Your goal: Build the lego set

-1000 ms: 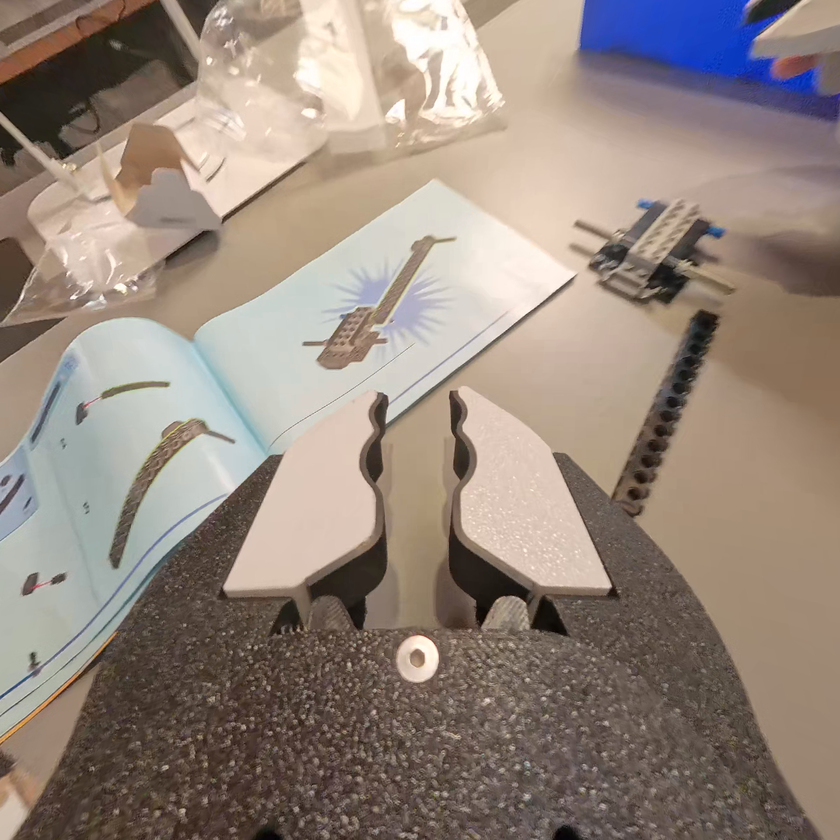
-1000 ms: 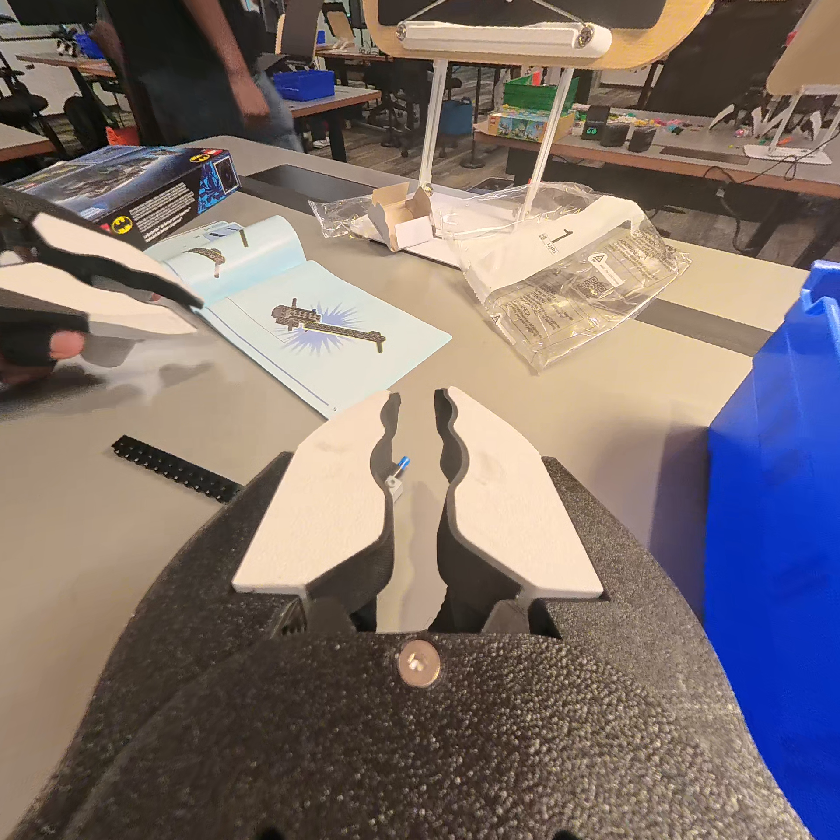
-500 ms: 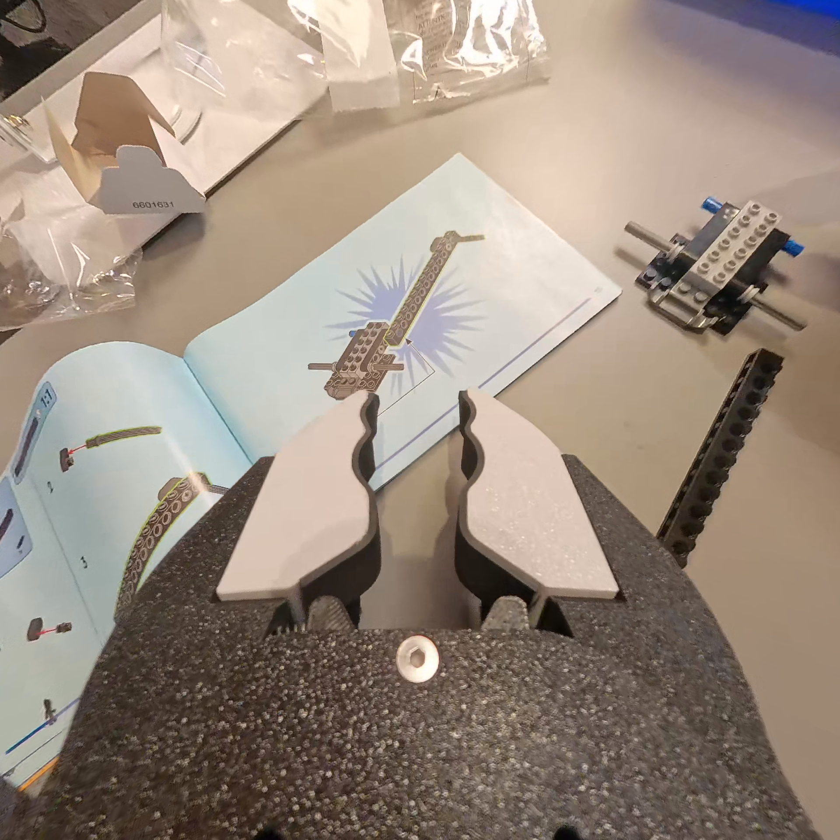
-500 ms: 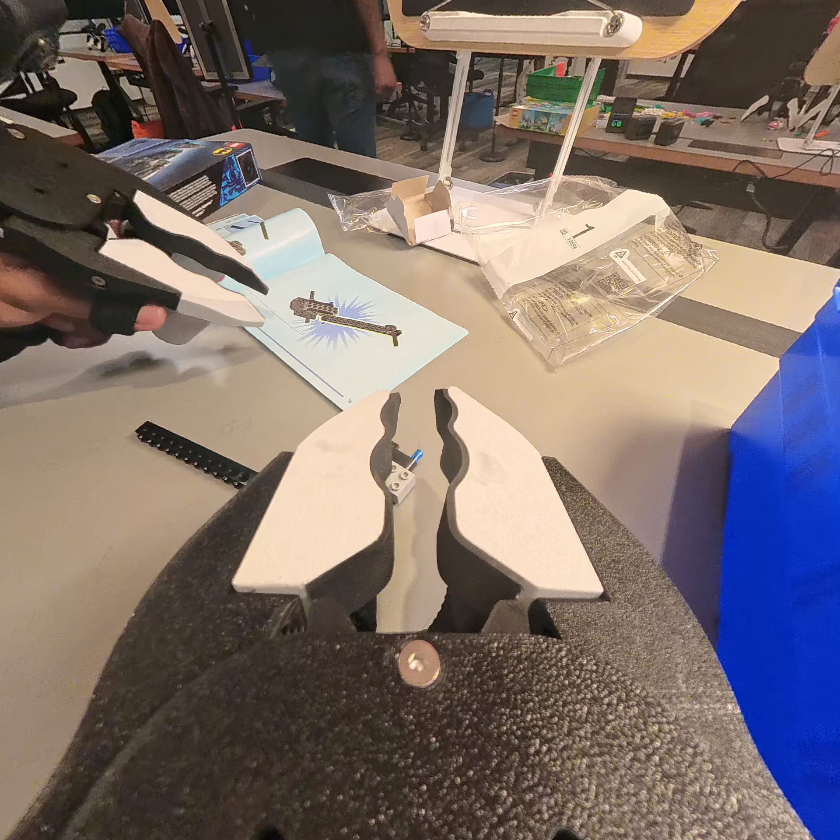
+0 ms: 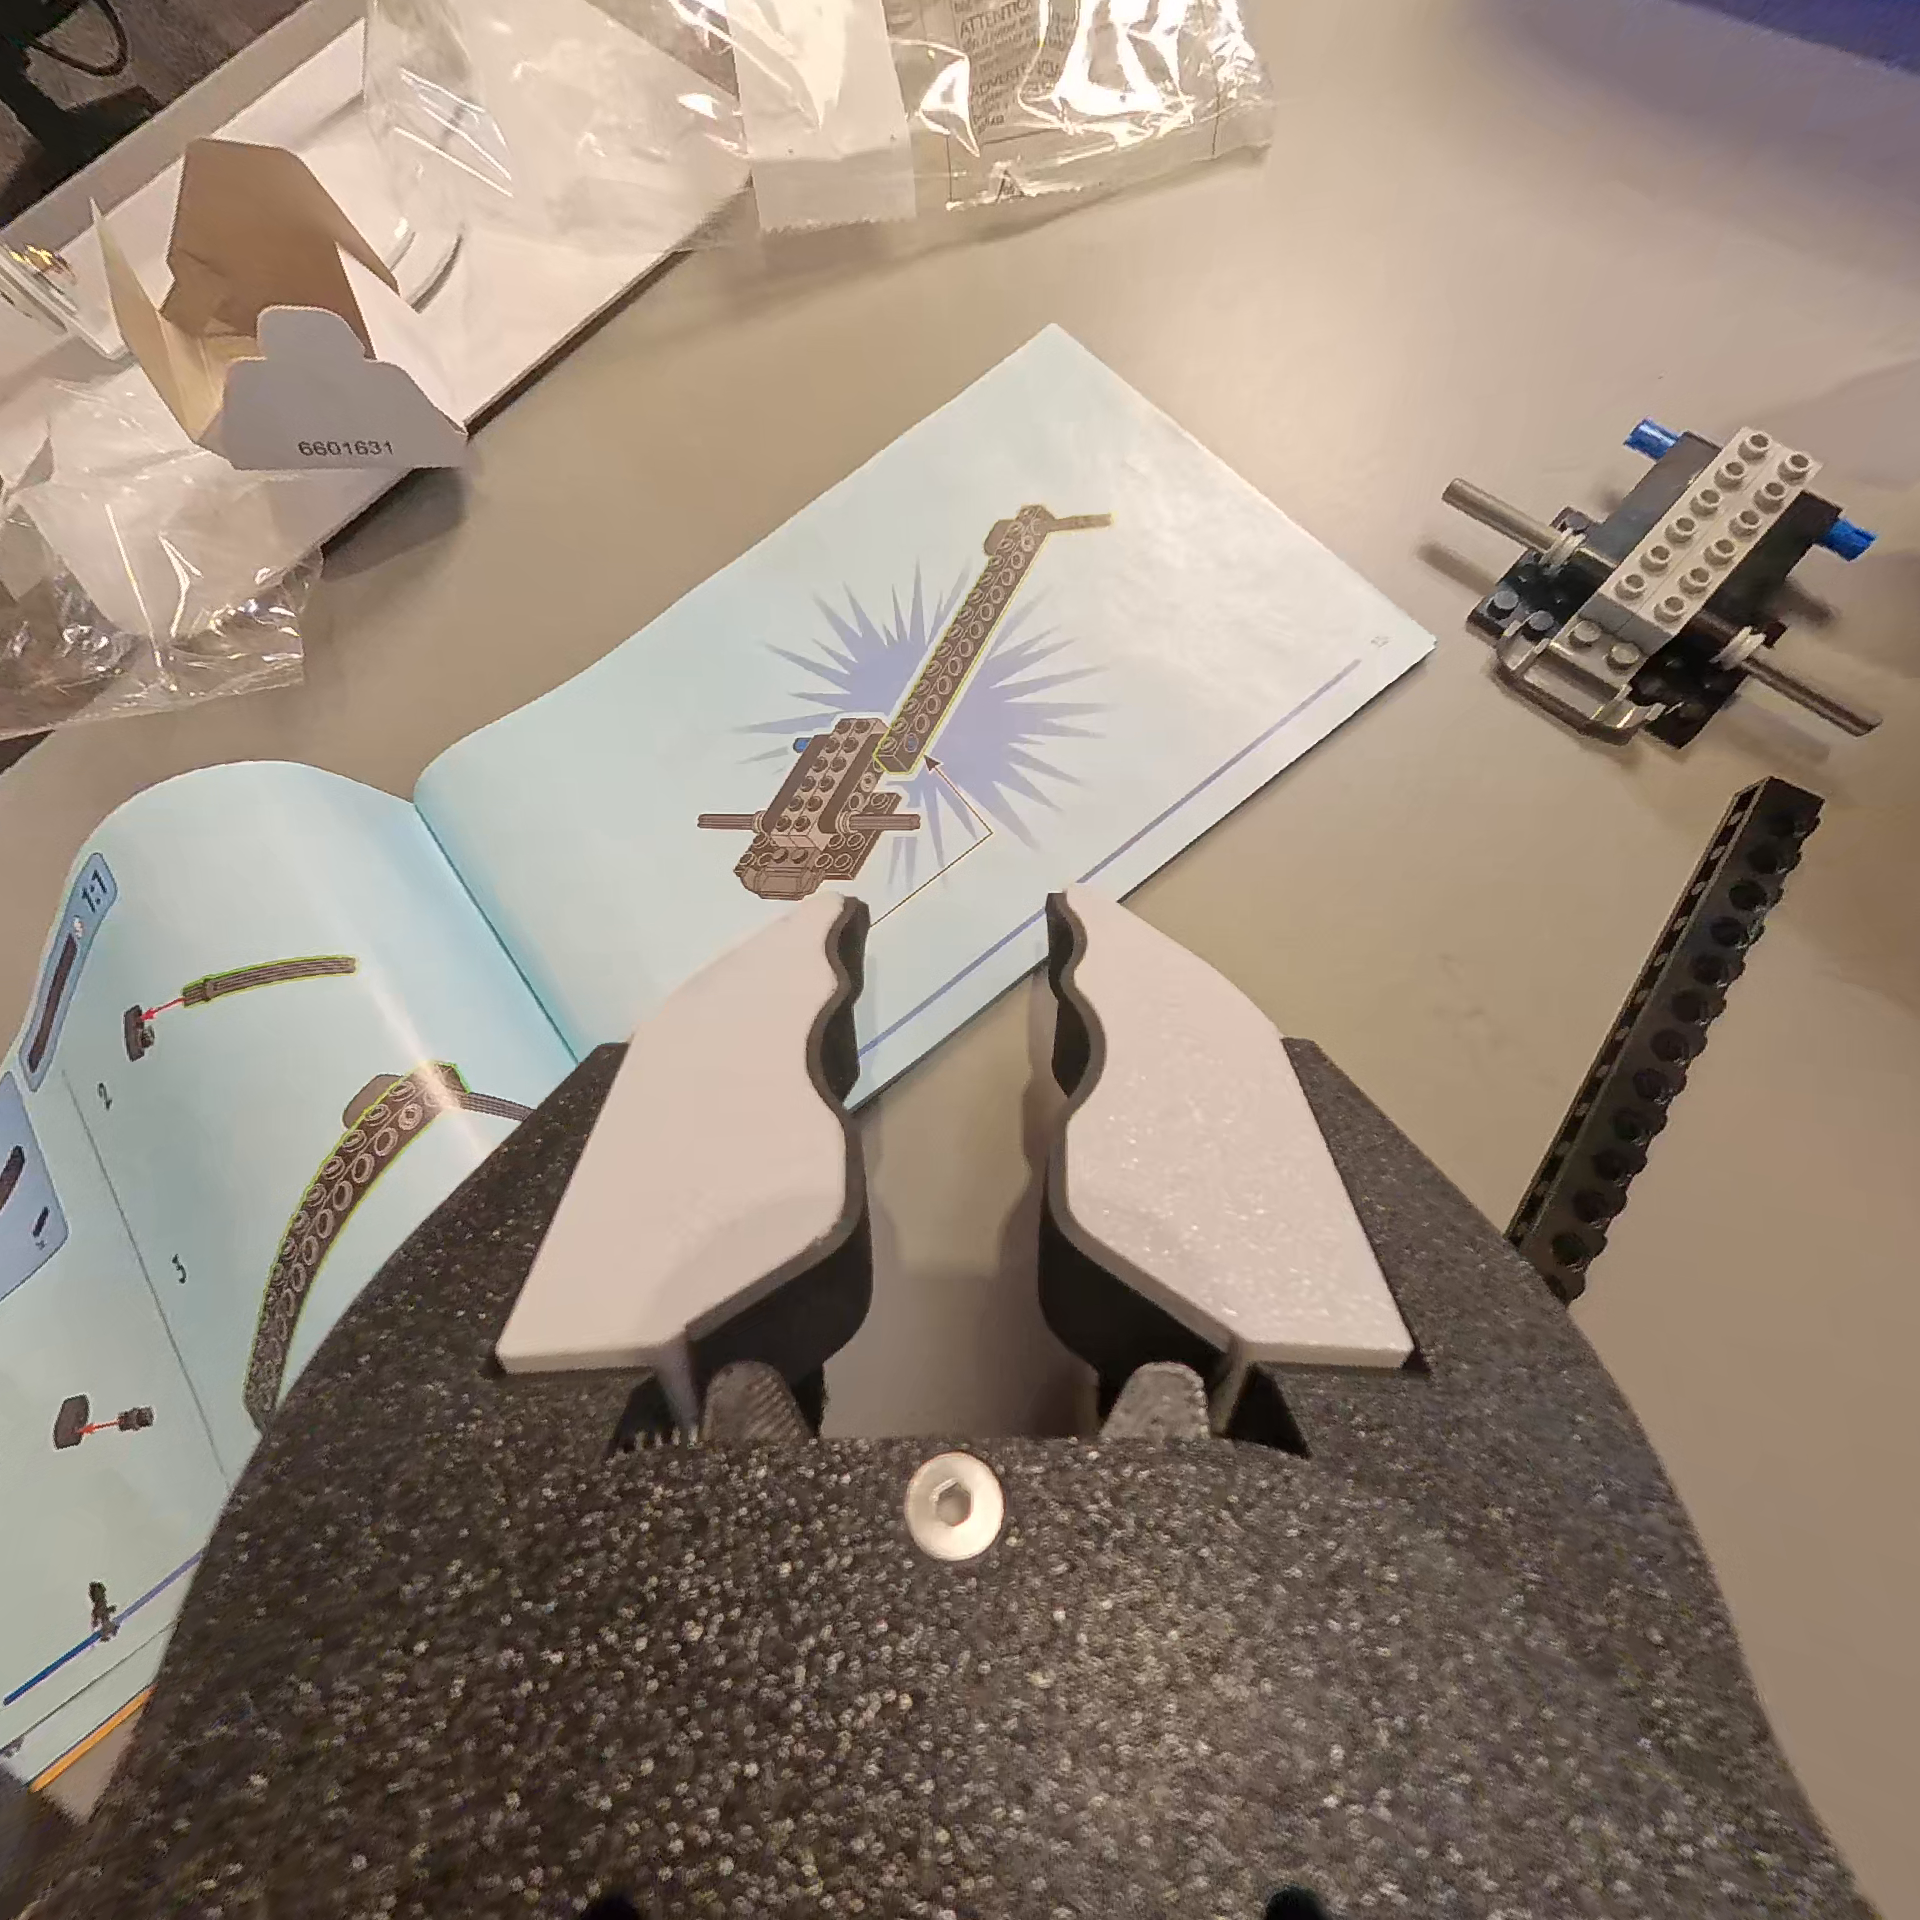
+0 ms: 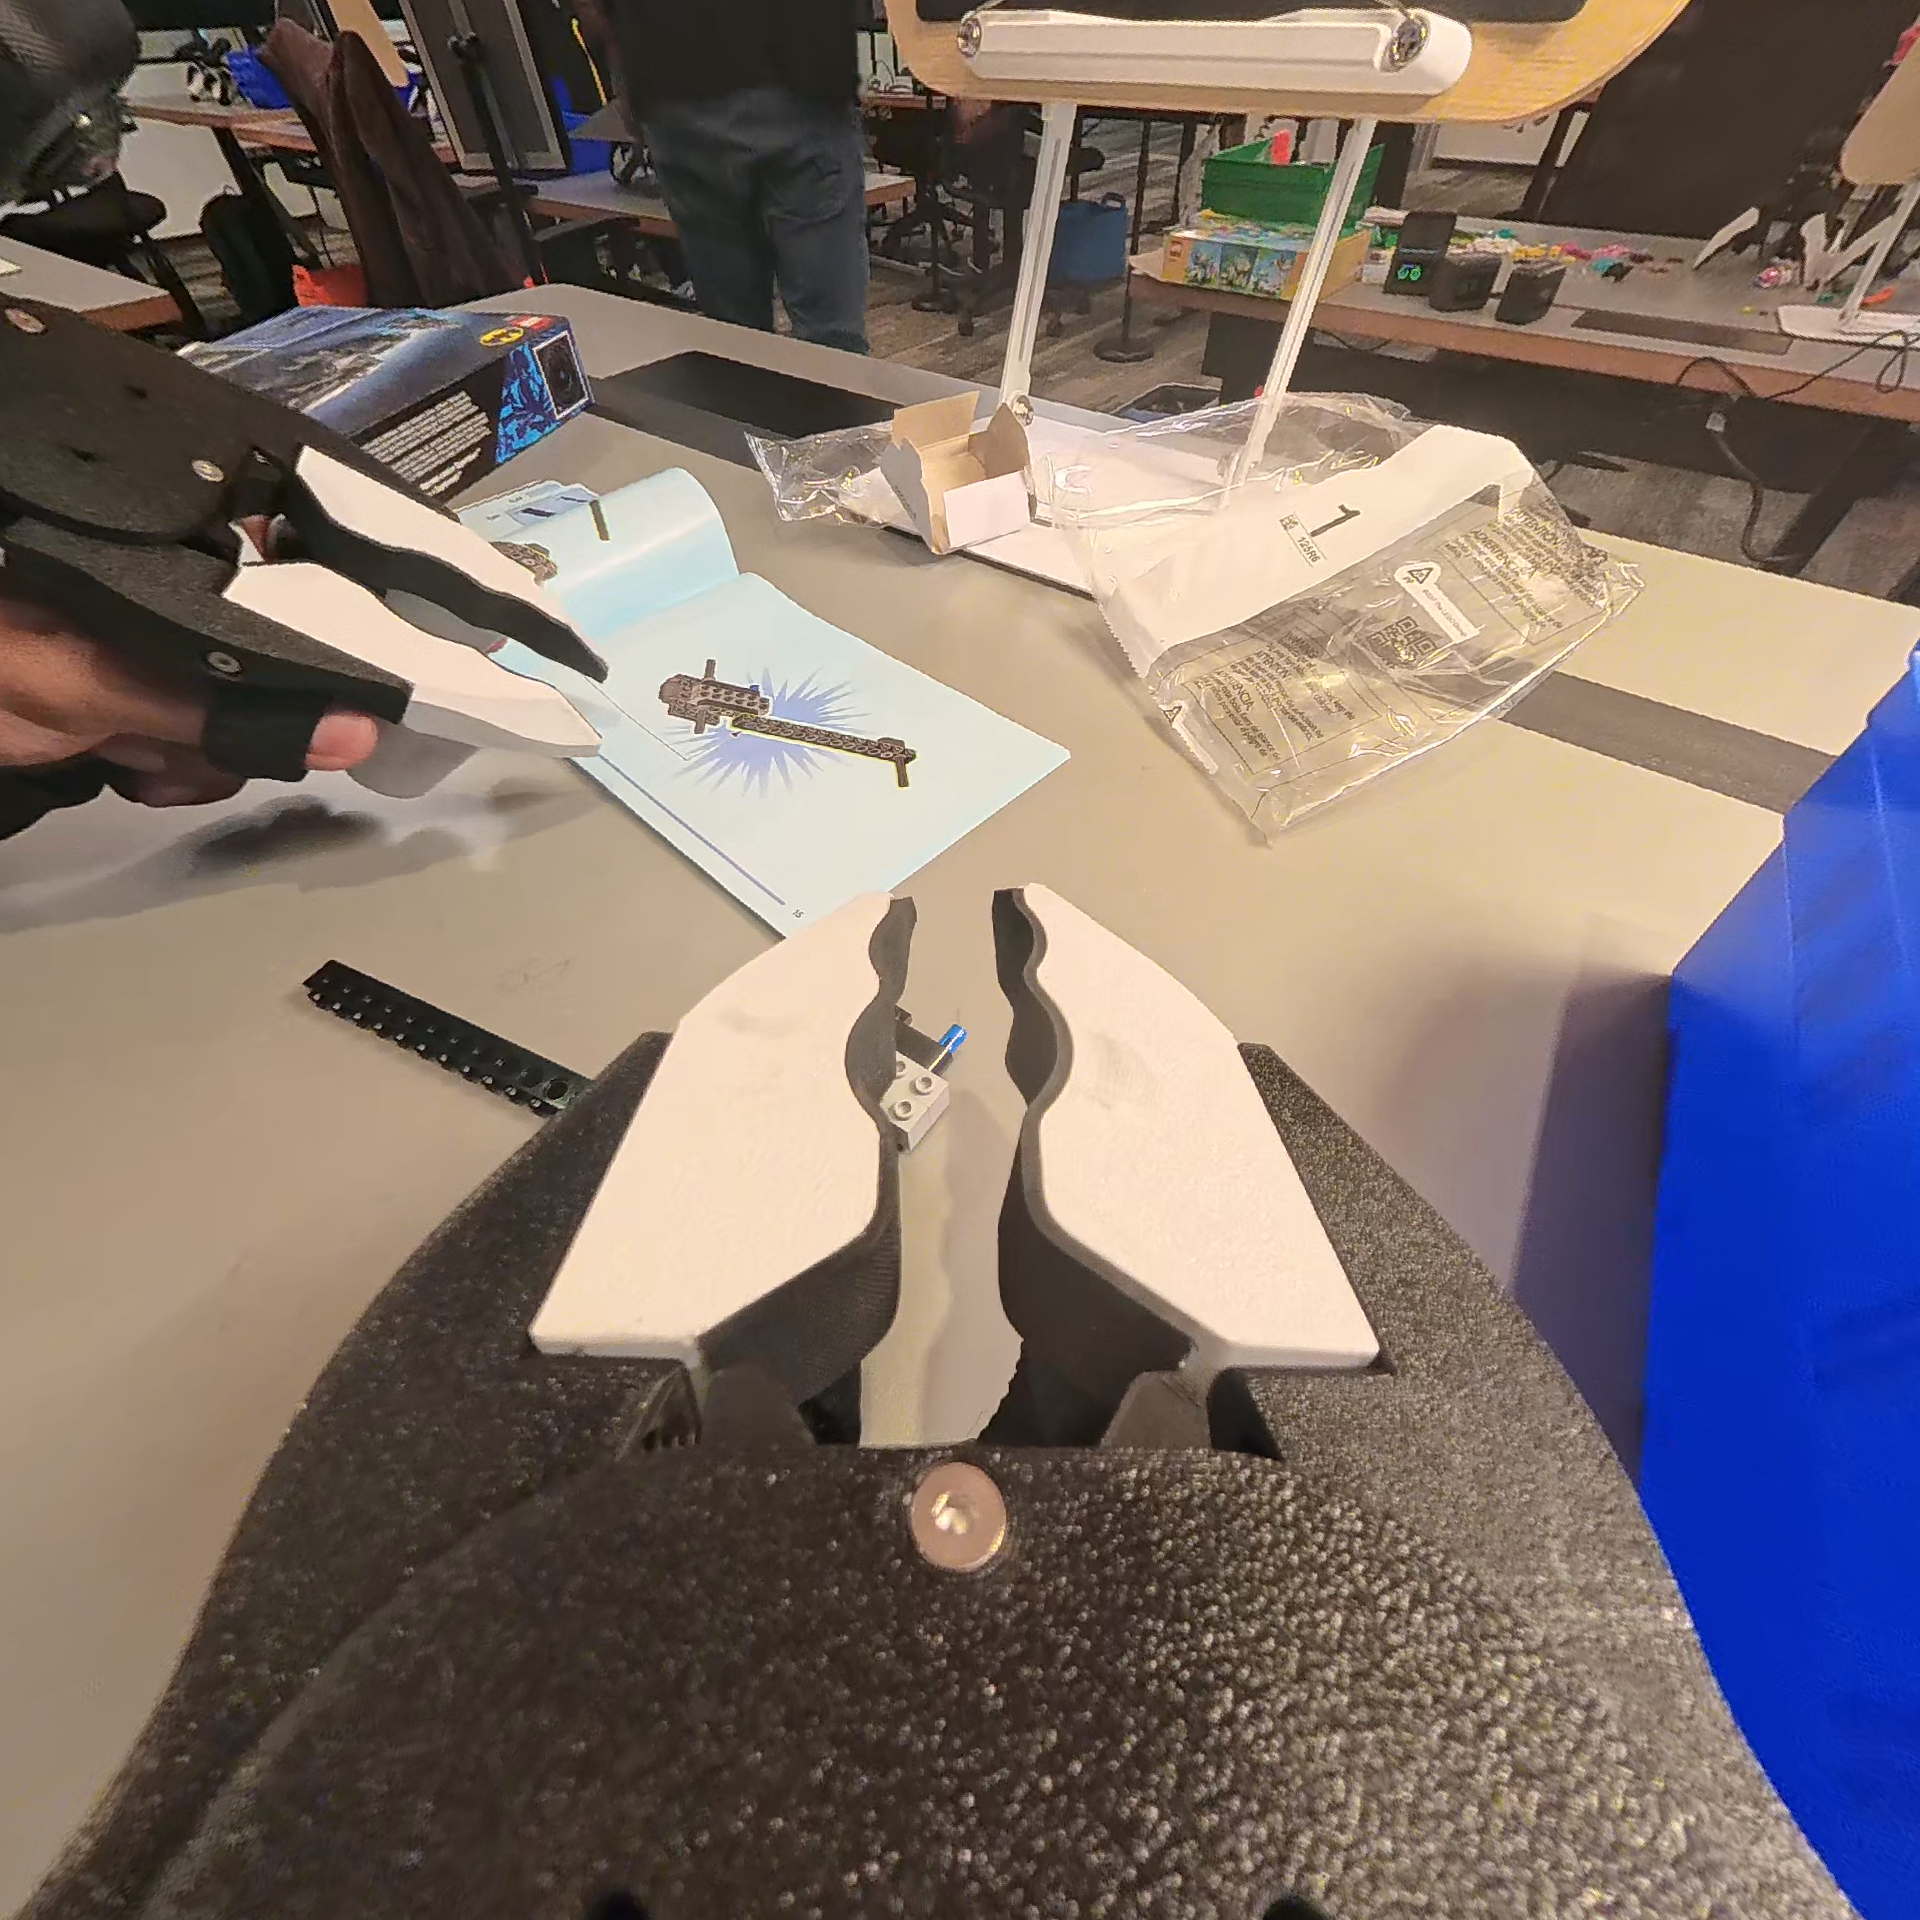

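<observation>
Right gripper (image 6: 954,914): held above the grey table (image 6: 260,1195), its 2 fingers a little apart with nothing pressed between them.
Brick assembly (image 6: 920,1091): a small grey and black piece with a blue pin lies on the table below the right fingers, showing through the gap; the pads do not touch it.
Black beam (image 6: 436,1039): a long strip with holes, flat on the table, just left of the right gripper.
Blue bin (image 6: 1808,1143): stands close on the right.
Left gripper (image 5: 956,920): held in a hand (image 6: 156,727) above the near edge of the open booklet (image 5: 1039,582), fingers apart, nothing between them.
Beyond the booklet: an open small cardboard box (image 5: 270,343) and clear plastic bags (image 6: 1351,634).
Far left: a dark printed box (image 6: 416,395).
</observation>
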Demonstrator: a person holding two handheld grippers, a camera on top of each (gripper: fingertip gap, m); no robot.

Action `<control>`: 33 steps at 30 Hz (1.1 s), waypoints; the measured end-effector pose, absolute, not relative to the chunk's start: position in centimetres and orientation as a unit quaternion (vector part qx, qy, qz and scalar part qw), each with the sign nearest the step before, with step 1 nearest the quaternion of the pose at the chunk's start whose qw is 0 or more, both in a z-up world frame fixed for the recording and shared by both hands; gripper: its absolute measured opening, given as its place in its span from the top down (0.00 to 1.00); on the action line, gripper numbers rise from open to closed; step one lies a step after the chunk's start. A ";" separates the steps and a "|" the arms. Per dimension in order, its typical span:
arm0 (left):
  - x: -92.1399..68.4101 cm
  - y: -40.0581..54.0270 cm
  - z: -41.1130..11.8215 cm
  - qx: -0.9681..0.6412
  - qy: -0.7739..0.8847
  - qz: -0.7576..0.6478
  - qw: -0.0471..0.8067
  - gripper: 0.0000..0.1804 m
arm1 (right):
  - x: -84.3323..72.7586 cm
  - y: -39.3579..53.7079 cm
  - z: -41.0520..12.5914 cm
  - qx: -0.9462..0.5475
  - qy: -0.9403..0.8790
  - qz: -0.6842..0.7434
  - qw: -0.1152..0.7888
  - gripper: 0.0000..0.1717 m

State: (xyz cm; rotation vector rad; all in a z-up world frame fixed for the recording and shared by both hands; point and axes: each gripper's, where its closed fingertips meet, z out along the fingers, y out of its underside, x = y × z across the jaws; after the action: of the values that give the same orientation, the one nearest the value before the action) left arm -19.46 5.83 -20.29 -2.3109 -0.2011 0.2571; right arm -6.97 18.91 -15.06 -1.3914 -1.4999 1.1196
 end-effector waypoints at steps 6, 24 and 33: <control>-19.1 5.9 -20.6 -0.911 -0.078 0.099 0.392 0.81 | -6.9 18.9 -15.1 -0.549 -0.592 0.441 0.393 0.90; -18.2 5.8 -19.9 -0.890 -0.062 0.098 0.442 0.82 | -6.4 16.4 -15.5 -0.543 -0.610 0.439 0.374 0.90; -17.7 5.2 -19.2 -0.878 -0.064 0.082 0.466 0.82 | 2.1 13.3 -11.0 -0.486 -0.616 0.473 0.401 0.91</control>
State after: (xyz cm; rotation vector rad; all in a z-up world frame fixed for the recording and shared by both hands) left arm -17.74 5.19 -19.16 -2.1560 -0.1563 0.2015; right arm 2.09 13.34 -11.01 -1.2282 -1.5561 1.1965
